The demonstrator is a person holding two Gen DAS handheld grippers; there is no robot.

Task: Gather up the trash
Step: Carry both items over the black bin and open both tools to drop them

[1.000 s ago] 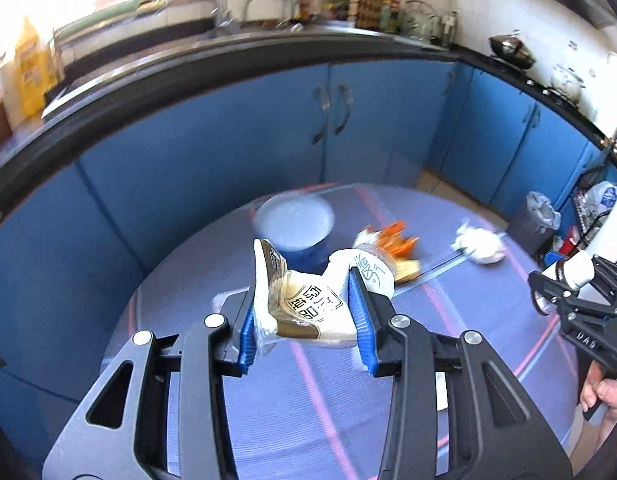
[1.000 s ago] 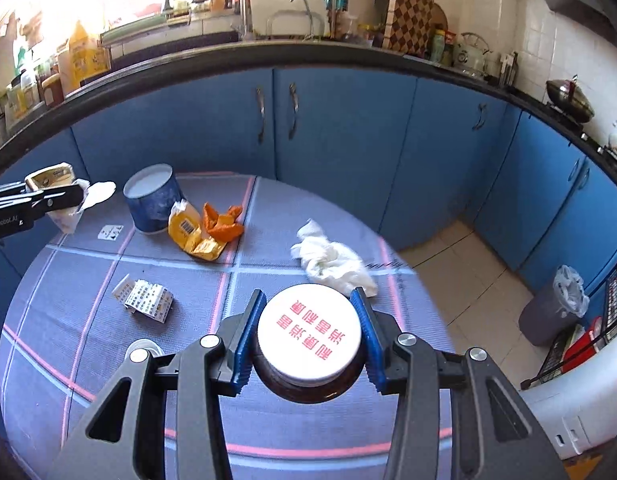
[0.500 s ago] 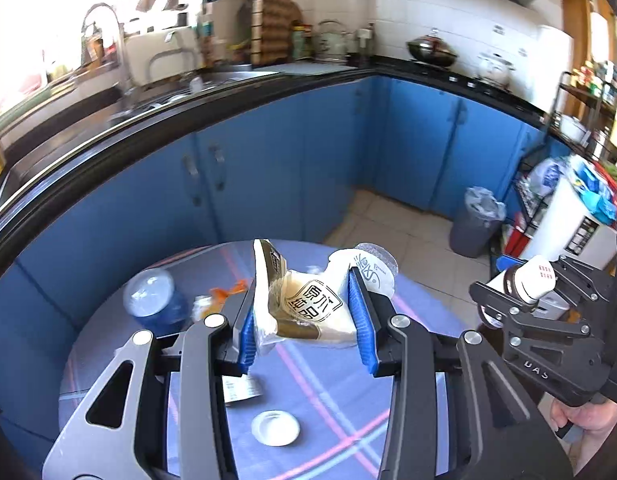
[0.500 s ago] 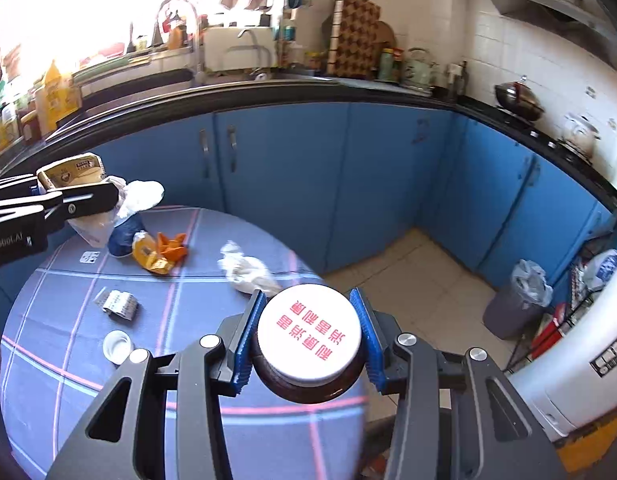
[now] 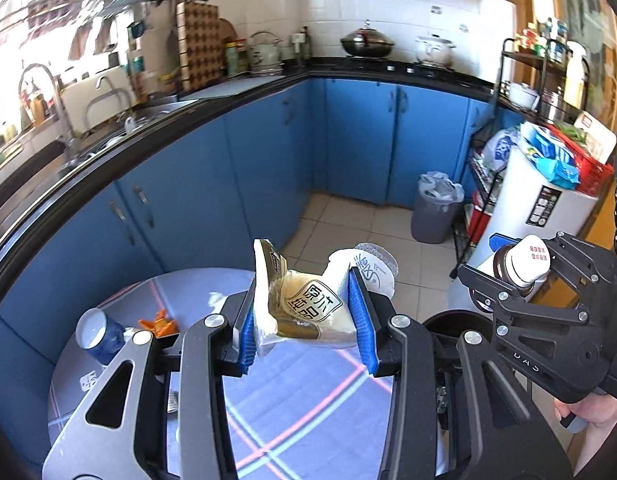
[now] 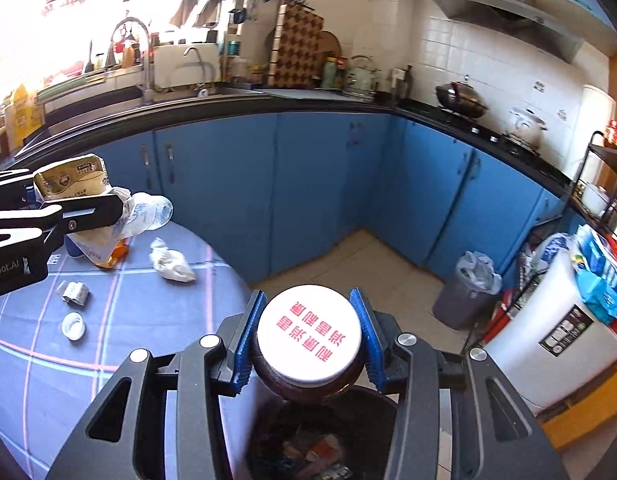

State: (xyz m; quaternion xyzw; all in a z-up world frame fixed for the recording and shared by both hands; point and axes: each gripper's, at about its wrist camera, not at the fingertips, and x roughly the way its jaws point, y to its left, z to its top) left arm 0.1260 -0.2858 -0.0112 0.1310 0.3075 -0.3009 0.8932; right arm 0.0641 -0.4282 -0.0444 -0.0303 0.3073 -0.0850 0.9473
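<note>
Blue cabinets (image 6: 316, 184) ring both views. Only the right view shows the bin (image 6: 320, 440) under the right gripper (image 6: 308, 340), which still clamps the jar (image 6: 308, 334); the left gripper (image 5: 304, 320) still pinches the carton (image 5: 308, 308), and both have swung off the table (image 5: 308, 420).

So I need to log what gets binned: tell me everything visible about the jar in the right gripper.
The jar has dark brown glass-like sides and a flat white lid printed with red characters. The lid is on. The right gripper clamps it just below the lid between blue-padded fingers, above the black bin that already holds trash.
</note>
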